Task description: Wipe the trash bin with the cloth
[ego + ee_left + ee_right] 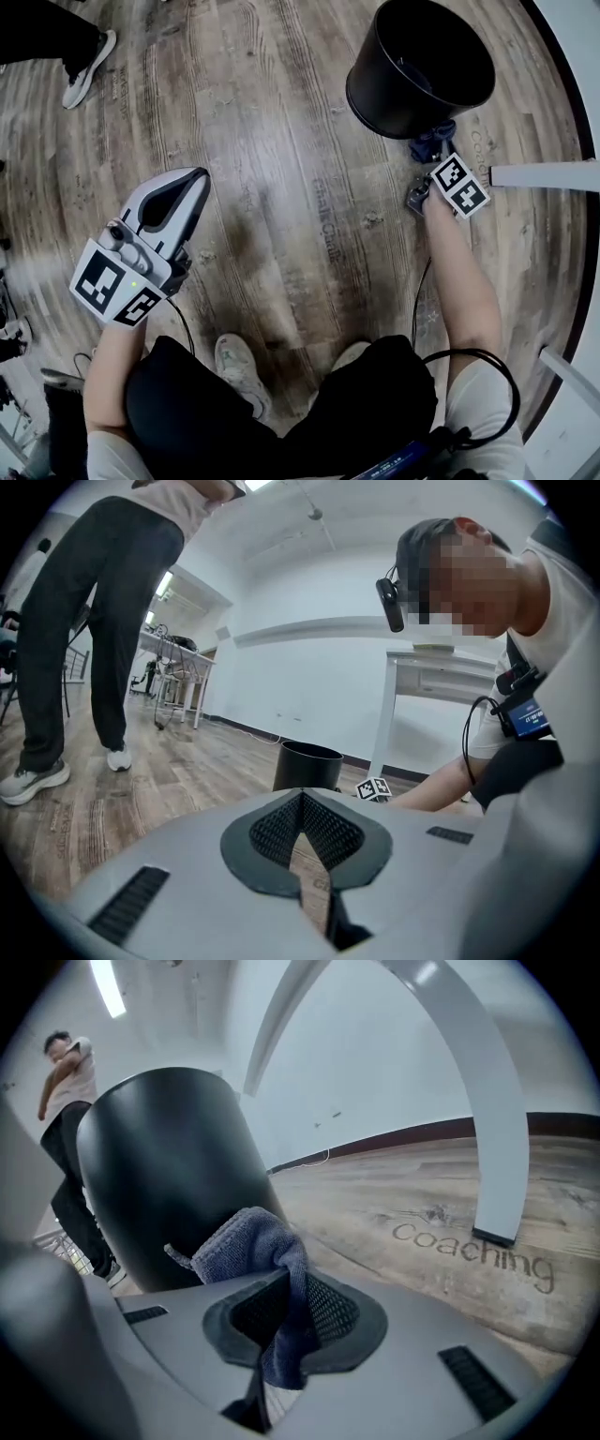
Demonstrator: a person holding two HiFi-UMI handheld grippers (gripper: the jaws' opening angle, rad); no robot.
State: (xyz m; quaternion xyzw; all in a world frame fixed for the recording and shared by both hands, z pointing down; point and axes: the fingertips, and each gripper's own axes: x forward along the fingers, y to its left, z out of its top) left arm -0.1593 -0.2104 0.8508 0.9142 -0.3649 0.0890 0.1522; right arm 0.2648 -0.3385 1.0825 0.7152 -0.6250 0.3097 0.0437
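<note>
Cloth [246,1241] clamped in right gripper [286,1288], beside trash bin [159,1166]

Trash bin [380,94]: black, round, open-topped, tapering toward the base; stands upright on the wood floor [281,141].

Cloth [246,1239]: blue-grey, terry-like, bunched; pinched between the right gripper's [281,1302] jaws, its free fold lying against the bin's lower outer wall.
</note>
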